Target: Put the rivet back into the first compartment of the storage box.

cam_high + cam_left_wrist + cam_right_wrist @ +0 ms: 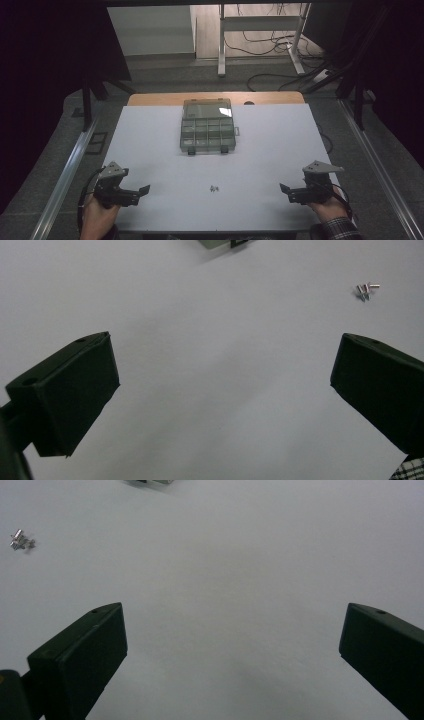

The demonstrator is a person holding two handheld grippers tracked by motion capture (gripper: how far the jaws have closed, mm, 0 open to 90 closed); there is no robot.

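Both grippers sat ready, fingers spread wide and empty.
The small heap of silver metal screws [214,188] lay between your left gripper [144,190] and right gripper [284,189], well apart from both; you needed a low, centred approach to one screw.

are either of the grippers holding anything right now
No. The left gripper and right gripper are both open and empty; the small screws lie untouched on the table.

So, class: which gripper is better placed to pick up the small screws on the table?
Left, narrowly. The screws lie between both open grippers, slightly nearer the left gripper than the right gripper; nothing blocks either, and both point inward.
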